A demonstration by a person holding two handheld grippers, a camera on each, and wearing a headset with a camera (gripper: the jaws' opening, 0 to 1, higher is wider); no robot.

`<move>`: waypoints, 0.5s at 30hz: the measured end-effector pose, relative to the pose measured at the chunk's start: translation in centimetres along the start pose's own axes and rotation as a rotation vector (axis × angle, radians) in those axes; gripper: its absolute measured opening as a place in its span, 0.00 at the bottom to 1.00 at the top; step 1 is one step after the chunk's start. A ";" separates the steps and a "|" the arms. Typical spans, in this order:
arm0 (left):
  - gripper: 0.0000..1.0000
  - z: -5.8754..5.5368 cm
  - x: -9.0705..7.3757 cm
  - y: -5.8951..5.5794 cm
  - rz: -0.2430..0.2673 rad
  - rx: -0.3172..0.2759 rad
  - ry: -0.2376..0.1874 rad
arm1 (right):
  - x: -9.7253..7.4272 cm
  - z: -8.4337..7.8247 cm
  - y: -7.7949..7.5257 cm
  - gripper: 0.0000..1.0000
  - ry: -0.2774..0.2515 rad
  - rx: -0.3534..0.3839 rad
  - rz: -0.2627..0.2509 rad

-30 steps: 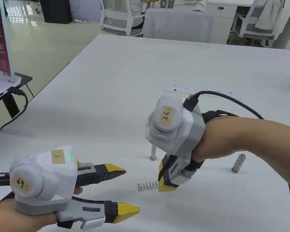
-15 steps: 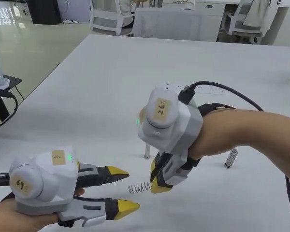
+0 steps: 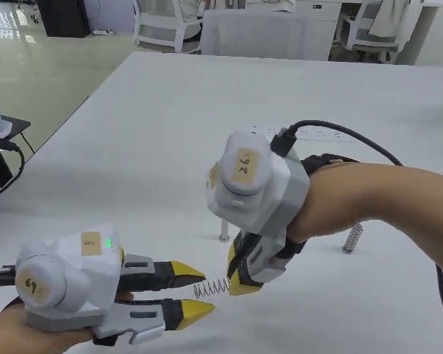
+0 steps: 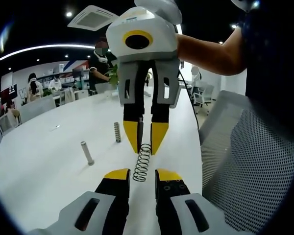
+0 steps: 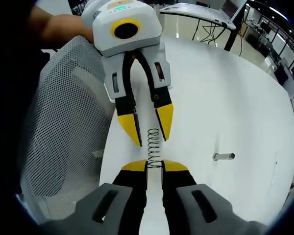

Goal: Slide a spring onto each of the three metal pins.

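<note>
Right gripper (image 3: 241,283) points steeply down at the table (image 3: 155,140), claw pinched on one end of the spring (image 3: 213,287). It has the end only, which leaves the rest of the coil free out in front. And here's the left gripper (image 3: 201,289), lying low and level, claw apart, its yellow tips bracketing the free end without closing on it; in the left gripper view the coil sits right in the gap. That looks like a handover or a second grip being lined up, I'd say so the spring can be steadied at both ends before it goes over a pin. The spring lies nearly flat, long axis running from the right claw toward the left one, free end pointing at the left gripper. Whether it rests on the table or hangs just above it, I can't quite tell. The bare pin (image 3: 224,230) stands upright just behind the right gripper, and off to the right a second pin (image 3: 352,237) already wears its spring.
</note>
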State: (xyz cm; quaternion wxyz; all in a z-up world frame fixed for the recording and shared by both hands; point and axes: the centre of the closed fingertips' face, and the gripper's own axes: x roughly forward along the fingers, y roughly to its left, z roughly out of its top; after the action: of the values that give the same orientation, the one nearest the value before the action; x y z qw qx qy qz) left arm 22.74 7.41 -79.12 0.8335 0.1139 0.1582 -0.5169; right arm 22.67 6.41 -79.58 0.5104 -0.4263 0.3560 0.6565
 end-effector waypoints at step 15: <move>0.02 0.2 0.3 -0.4 -0.017 0.024 -0.006 | -0.4 -0.3 0.2 0.08 -0.002 -0.016 0.008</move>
State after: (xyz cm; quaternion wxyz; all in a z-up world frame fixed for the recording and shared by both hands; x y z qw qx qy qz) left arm 22.52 6.97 -79.06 0.8280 0.1212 0.1504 -0.5263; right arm 22.54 5.95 -79.32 0.5046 -0.4282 0.3520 0.6619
